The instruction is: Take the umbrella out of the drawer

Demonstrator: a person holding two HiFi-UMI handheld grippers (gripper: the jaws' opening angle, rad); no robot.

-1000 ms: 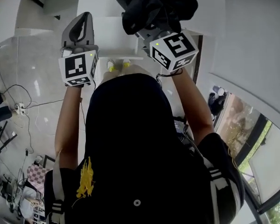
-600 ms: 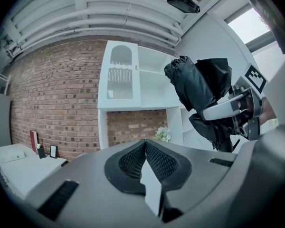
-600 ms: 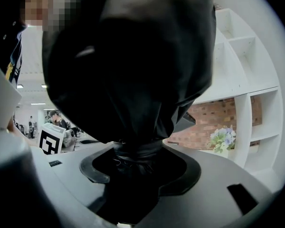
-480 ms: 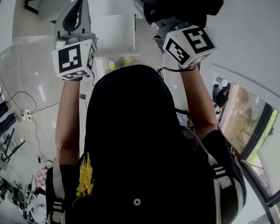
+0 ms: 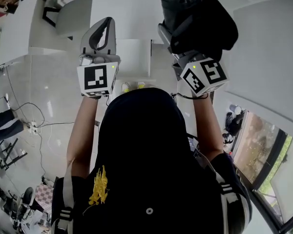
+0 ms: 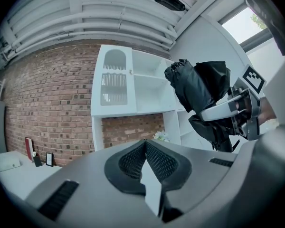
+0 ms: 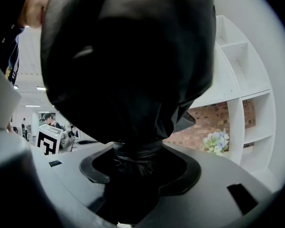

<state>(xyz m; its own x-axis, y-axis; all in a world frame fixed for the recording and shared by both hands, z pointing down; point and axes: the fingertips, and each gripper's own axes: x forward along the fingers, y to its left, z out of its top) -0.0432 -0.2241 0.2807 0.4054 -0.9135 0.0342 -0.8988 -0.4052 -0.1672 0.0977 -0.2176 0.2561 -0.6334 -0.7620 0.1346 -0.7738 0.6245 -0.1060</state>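
Observation:
A black folded umbrella (image 5: 198,16) is clamped in my right gripper (image 5: 179,39), held up in the air in front of the person. In the right gripper view the umbrella (image 7: 128,65) fills most of the picture, and the right gripper (image 7: 137,163) is shut on its lower, narrow end. My left gripper (image 5: 104,27) is beside it on the left, apart from the umbrella. Its pads (image 6: 154,160) meet with nothing between them. In the left gripper view the umbrella (image 6: 197,87) shows at the right. I cannot make out the drawer itself.
A white cabinet (image 5: 132,57) stands on the floor below the grippers. A white shelf unit (image 6: 133,87) stands against a brick wall (image 6: 47,103), with a bunch of flowers (image 7: 216,141) on a low shelf. Cables (image 5: 34,126) lie on the floor at the left.
Both grippers have been lifted together, the umbrella still in the right one. In the head view the left gripper has shifted to the right.

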